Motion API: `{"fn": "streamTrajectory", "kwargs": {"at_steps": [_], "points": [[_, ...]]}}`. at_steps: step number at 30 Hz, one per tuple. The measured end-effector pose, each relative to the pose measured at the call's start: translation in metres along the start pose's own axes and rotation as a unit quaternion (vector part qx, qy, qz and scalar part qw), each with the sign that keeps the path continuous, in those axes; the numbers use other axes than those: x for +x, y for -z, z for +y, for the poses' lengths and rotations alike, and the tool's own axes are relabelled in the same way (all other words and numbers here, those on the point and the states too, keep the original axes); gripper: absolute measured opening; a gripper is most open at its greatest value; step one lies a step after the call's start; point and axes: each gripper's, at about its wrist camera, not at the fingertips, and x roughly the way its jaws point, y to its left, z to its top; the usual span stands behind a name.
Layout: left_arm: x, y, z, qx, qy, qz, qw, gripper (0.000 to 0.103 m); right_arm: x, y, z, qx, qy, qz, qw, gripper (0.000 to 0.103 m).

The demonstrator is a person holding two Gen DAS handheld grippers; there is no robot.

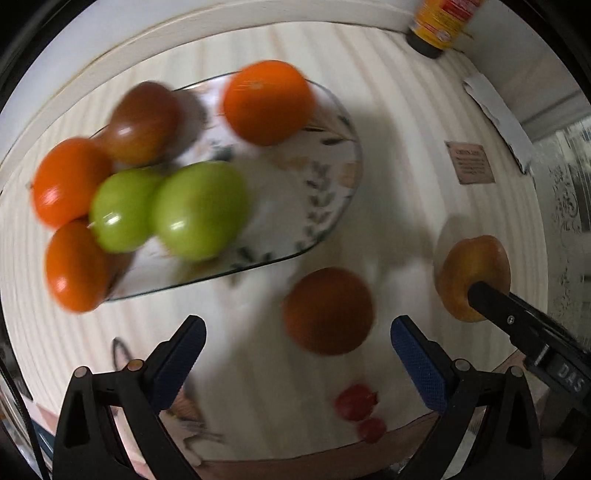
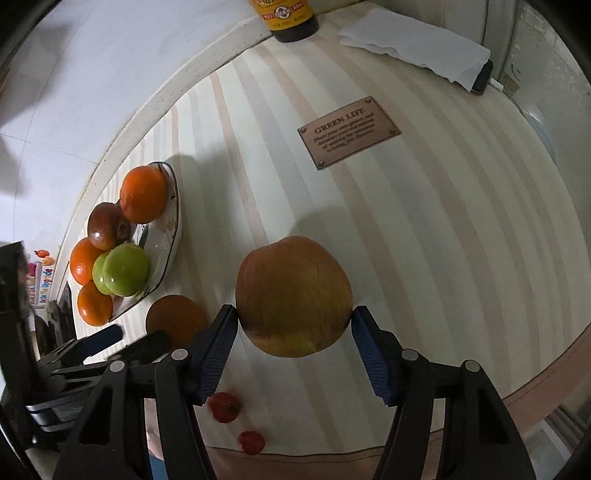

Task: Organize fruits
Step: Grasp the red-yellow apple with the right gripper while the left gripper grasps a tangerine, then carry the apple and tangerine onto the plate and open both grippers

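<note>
An oval patterned plate [image 1: 325, 192] holds three oranges, two green apples [image 1: 199, 210] and a dark red apple [image 1: 144, 122]; it also shows in the right wrist view [image 2: 173, 236]. A loose orange [image 1: 328, 310] lies on the table in front of the plate, between the fingers of my left gripper [image 1: 295, 354], which is open and empty. My right gripper [image 2: 293, 332] is shut on a large orange-yellow apple [image 2: 293, 295], held just above the table. That apple shows in the left wrist view [image 1: 476, 266].
Two small red fruits [image 2: 225, 406] lie near the table's front edge. A brown plaque [image 2: 349, 131], a sauce bottle [image 2: 291, 18] and a white cloth [image 2: 417, 48] sit further back. The table is round with a raised rim.
</note>
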Motion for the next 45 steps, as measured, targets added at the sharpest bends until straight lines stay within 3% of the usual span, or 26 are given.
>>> {"fn": "streamTrajectory", "kwargs": {"at_steps": [2,4,6,7,13,24,33,41,45], "points": [[0.006,-0.003,-0.009,0.012,0.003,0.002,0.9999,0.095,-0.002,-0.006,0.001,-0.006,0.006,-0.006,1.0,0.066],[0.012,-0.005,-0.015,0.019,0.004,0.006,0.9998,0.082,-0.006,-0.009,-0.004,-0.002,0.004,-0.006,1.0,0.066],[0.018,-0.007,-0.018,0.022,0.005,0.01,0.9997,0.06,-0.001,-0.012,-0.002,0.003,-0.003,0.0,1.0,0.066],[0.021,-0.008,-0.019,0.023,-0.002,0.011,0.9997,0.056,-0.001,-0.013,-0.001,0.001,-0.003,0.002,1.0,0.066],[0.022,-0.01,-0.019,0.015,0.003,-0.002,0.9999,0.055,0.002,-0.015,0.003,-0.012,-0.004,0.012,1.0,0.066],[0.014,0.022,0.018,-0.007,-0.011,0.0,0.9999,0.055,0.005,-0.036,0.015,-0.027,0.001,-0.002,1.0,0.069],[0.015,0.03,0.043,-0.035,-0.001,0.005,0.9994,0.055,0.013,-0.056,0.023,-0.035,0.002,0.016,0.999,0.069],[0.004,0.051,0.061,-0.043,0.01,0.003,0.999,0.055,0.01,-0.011,0.052,-0.087,-0.028,0.06,0.994,0.069],[0.008,0.062,0.074,-0.045,0.008,0.01,0.9989,0.055,0.025,0.008,0.063,-0.109,-0.018,0.081,0.991,0.07]]}}
